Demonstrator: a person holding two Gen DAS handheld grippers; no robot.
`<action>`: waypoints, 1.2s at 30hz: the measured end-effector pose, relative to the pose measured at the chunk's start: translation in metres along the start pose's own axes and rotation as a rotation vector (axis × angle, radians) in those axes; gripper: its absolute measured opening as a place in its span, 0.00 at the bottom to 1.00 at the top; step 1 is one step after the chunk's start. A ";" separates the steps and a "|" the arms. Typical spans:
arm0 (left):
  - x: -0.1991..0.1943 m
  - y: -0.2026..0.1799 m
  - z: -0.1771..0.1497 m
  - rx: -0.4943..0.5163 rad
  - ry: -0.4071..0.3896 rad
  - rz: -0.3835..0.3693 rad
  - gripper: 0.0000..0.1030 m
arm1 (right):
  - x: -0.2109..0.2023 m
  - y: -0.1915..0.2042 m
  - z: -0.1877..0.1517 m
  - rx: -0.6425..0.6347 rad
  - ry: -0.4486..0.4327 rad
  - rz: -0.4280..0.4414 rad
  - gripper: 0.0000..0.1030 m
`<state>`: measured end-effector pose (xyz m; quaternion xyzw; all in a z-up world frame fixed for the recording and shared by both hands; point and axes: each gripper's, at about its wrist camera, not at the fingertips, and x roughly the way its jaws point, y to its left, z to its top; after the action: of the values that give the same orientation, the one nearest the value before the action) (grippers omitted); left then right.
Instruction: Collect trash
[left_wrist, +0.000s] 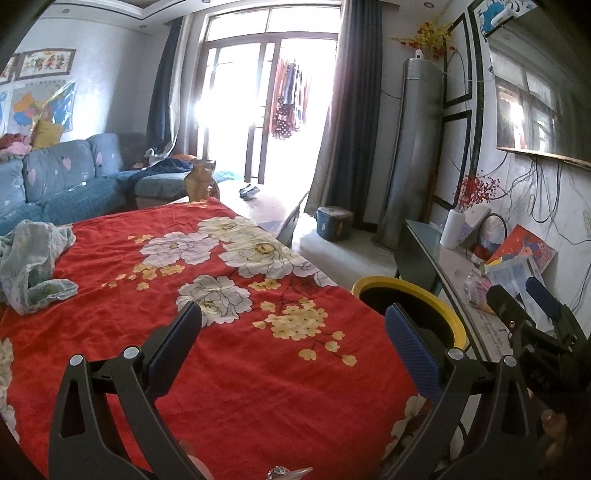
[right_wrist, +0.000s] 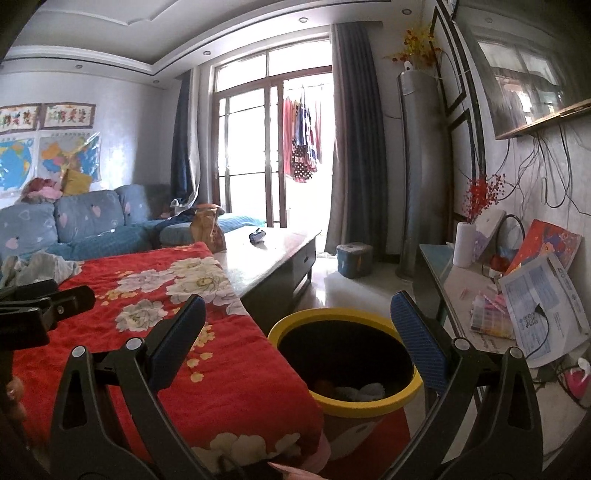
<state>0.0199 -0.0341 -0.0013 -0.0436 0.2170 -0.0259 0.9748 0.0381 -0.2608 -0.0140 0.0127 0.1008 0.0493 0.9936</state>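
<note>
Both my grippers are spread wide with nothing between the blue pads. Left gripper (left_wrist: 293, 332) hangs over the red flowered blanket (left_wrist: 229, 369), not touching it. Right gripper (right_wrist: 297, 325) sits just above the yellow-rimmed trash bin (right_wrist: 402, 397), which stands right beside the blanket's edge. Inside the bin there's some crumpled trash (right_wrist: 354, 391) at the bottom. Farther back on the blanket, a bunched-up pale cloth (left_wrist: 33, 262) lies well away from the bin.

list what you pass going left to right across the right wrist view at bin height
left tongs → red flowered cloth → yellow-rimmed bin → printed sheet
</note>
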 end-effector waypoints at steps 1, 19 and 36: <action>0.000 -0.001 0.000 0.000 -0.001 -0.002 0.94 | 0.000 0.000 0.000 0.002 0.002 -0.001 0.89; -0.001 -0.002 0.000 -0.002 -0.006 0.004 0.94 | -0.001 -0.001 0.001 0.011 0.003 -0.005 0.89; -0.002 -0.002 0.000 -0.002 -0.003 0.006 0.94 | 0.000 -0.001 0.001 0.016 0.006 -0.006 0.89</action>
<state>0.0179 -0.0362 -0.0004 -0.0441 0.2158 -0.0228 0.9752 0.0389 -0.2623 -0.0129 0.0202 0.1041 0.0458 0.9933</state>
